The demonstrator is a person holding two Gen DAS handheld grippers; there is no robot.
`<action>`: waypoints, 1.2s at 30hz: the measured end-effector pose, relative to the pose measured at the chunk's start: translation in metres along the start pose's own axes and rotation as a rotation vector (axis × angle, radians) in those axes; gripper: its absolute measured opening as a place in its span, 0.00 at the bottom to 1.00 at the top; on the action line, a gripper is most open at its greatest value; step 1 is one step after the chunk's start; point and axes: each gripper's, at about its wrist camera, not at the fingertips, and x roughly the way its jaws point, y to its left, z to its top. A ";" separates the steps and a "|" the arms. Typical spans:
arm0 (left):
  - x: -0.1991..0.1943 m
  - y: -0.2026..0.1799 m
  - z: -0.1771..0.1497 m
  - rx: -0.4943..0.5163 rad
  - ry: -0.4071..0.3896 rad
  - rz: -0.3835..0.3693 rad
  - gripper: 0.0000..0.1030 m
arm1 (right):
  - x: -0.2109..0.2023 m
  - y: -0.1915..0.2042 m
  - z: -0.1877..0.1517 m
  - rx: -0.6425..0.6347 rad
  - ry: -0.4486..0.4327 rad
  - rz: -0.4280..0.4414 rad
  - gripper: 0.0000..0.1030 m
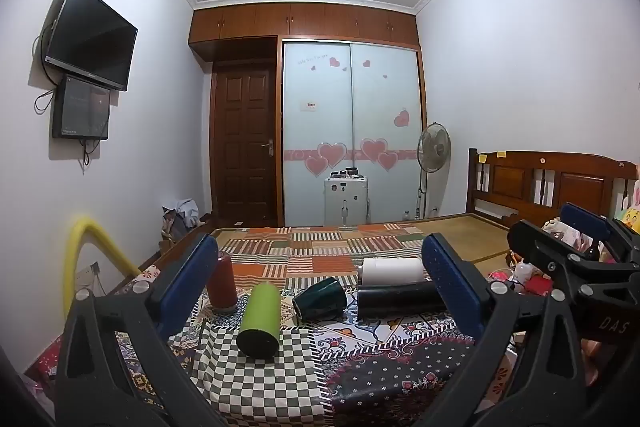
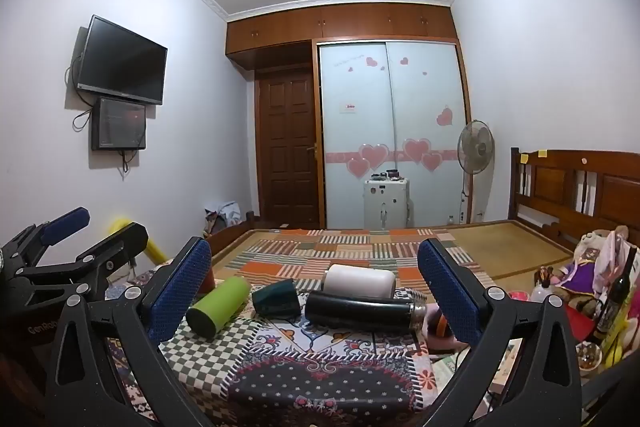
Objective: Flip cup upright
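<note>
Several cups lie on a patterned cloth point(image 1: 256, 379) on the bed. A green cup point(image 1: 259, 321) lies on its side, also in the right wrist view point(image 2: 218, 305). A dark teal cup point(image 1: 320, 301) lies tipped over point(image 2: 277, 299). A black flask point(image 1: 400, 300) and a white cup point(image 1: 392, 271) lie on their sides, also seen as black flask point(image 2: 362, 309) and white cup point(image 2: 359, 281). A red cup point(image 1: 222, 281) stands upright. My left gripper point(image 1: 320, 283) is open and empty, short of the cups. My right gripper point(image 2: 314, 285) is open and empty, likewise.
A wooden headboard point(image 1: 548, 183) and a pile of toys and bottles point(image 2: 600, 287) are at the right. A yellow tube point(image 1: 88, 247) is at the left. A fan point(image 1: 434, 149), a white case point(image 1: 346, 201) and a wardrobe point(image 1: 352, 123) stand at the back.
</note>
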 end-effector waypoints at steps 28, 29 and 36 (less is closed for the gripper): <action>0.005 0.001 -0.002 -0.009 0.007 0.001 1.00 | 0.003 0.001 0.000 -0.003 0.004 0.005 1.00; 0.007 0.001 -0.003 -0.011 0.011 -0.001 1.00 | 0.004 0.002 -0.001 -0.002 0.005 0.006 1.00; 0.032 0.008 -0.013 -0.006 0.087 -0.028 1.00 | 0.020 0.001 -0.007 -0.003 0.033 0.004 1.00</action>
